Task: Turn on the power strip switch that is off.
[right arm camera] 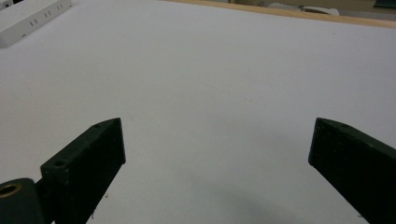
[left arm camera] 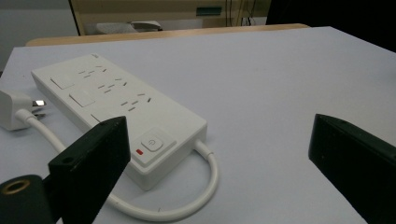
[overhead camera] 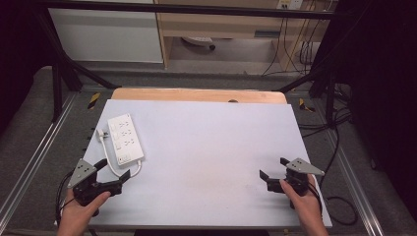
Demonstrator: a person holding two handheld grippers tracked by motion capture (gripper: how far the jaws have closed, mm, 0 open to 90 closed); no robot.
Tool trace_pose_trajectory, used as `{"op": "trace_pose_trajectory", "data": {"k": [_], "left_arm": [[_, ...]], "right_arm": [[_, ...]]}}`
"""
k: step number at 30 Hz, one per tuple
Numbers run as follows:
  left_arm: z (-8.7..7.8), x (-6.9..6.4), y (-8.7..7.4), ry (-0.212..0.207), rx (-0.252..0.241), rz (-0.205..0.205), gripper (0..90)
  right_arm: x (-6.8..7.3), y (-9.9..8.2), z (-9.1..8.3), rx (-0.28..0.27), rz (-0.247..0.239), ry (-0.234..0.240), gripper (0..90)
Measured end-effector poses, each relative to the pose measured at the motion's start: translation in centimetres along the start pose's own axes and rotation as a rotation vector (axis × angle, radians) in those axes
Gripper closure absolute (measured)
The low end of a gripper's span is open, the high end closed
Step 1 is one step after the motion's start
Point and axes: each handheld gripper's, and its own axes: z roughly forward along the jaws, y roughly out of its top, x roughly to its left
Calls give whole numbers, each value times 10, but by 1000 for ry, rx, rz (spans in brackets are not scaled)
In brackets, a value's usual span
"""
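Holding nothing, both pairs of jaws are spread wide apart. The left gripper (overhead camera: 112,177) sits low at the near left of the table (overhead camera: 206,147), held in the left hand (overhead camera: 81,209). Just past its jaws lies a white power strip (overhead camera: 125,138), on the left side of the table with its long side running from near to far. In the left gripper view, the strip's (left arm camera: 116,109) near end has a button (left arm camera: 152,142) with a small red mark beside it. A white cord (left arm camera: 187,200) comes out of that near end, curls round in a loop close to the jaws, and runs to the plug (left arm camera: 14,109), which lies flat on the table just left of the strip. The right gripper (overhead camera: 272,172) is at the near right, well apart from the strip, held in the right hand (overhead camera: 305,201), with bare table in front of it. I think the strip is hard, smooth plastic and fairly light, so it may slide if pushed. A good place to grab looks like across its two long sides, near the middle. The cord looks soft and bendy, so it would drag along behind. The plug is small and hard, and could be pinched on its flat sides.
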Motion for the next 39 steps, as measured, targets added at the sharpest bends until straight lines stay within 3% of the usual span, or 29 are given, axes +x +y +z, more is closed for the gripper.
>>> {"op": "trace_pose_trajectory", "data": {"k": [14,39], "left_arm": [[-6,3,2,13,-32,-29,55],[-13,0,15,3,-68,-13,58]], "right_arm": [[0,1,-1,-6,2,-4,37],[1,2,1,5,16,8,31]]}}
